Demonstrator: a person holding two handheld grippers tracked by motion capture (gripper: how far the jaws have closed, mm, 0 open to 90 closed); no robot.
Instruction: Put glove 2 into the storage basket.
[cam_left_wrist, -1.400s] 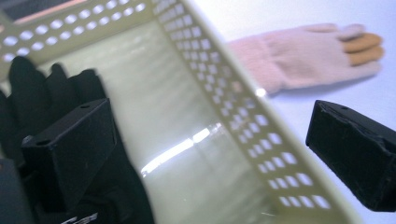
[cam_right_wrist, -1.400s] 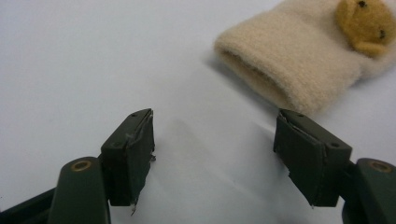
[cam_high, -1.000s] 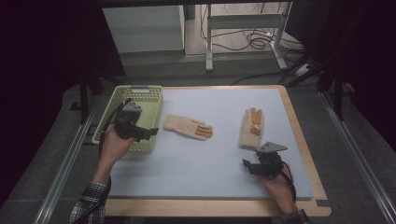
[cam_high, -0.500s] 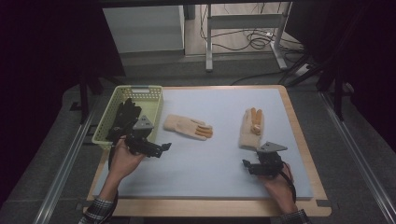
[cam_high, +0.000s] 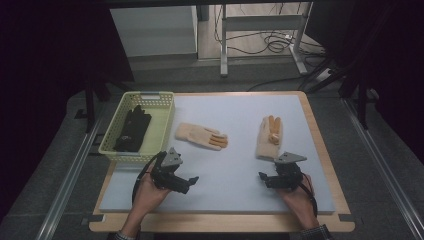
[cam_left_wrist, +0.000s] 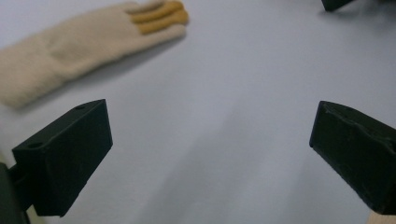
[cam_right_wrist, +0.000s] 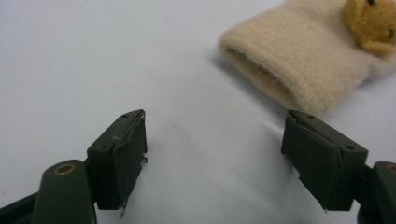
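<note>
Hovering over the mat (cam_high: 230, 165), both the left gripper (cam_high: 192, 180) and right gripper (cam_high: 262, 176) stood apart and empty, the right's jaws just opening, near two cream gloves (cam_high: 201, 135).

Cream glove (cam_left_wrist: 74, 44) blurred, edge-cropped

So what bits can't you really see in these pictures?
- Black gloves in the basket, high view: too dark and small to count.
- Left glove, left gripper view: cuff cut off by the picture's edge, blurred.
- Right glove, right gripper view: fingers cut off by the edge.
</note>
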